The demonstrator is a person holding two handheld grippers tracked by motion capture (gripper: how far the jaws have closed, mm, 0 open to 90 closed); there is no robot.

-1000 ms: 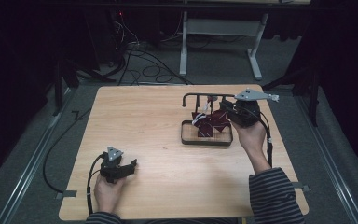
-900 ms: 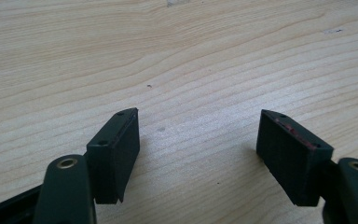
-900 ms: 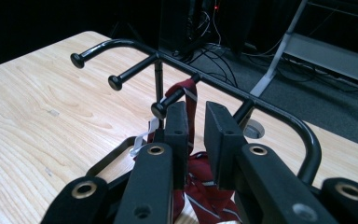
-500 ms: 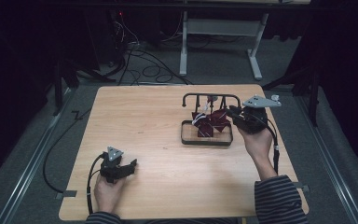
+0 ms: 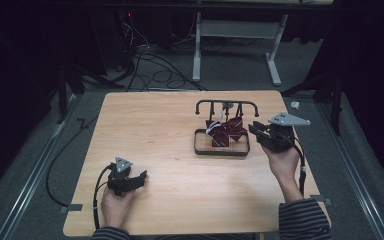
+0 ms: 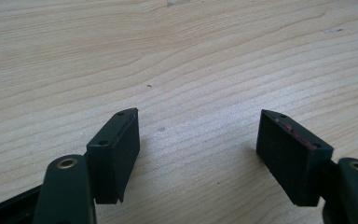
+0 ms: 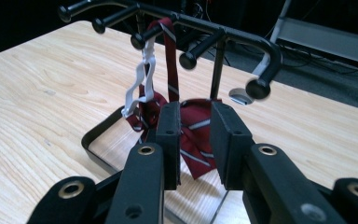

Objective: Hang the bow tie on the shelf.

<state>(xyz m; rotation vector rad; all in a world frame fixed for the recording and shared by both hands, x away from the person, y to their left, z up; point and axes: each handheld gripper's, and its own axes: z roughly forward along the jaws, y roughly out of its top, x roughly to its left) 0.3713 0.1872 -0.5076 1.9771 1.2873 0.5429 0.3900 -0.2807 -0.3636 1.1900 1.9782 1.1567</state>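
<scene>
Right gripper (image 5: 258, 131) sits just right of the black rack (image 5: 226, 104) from above, where the red striped tie (image 5: 226, 132) hangs. Its own camera shows its jaws slightly apart, just opening, with nothing between them. Left gripper (image 6: 198, 140) gapes wide over bare table (image 6: 177, 56).

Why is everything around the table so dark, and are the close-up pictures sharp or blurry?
High view: light falls on the wooden table, while the floor and room behind sink into near-black. Left gripper view: wood grain is crisp, with soft shadows under the jaws. Right gripper view: the striped tie on the black rack is fairly sharp; the nearest gripper parts look soft.
</scene>
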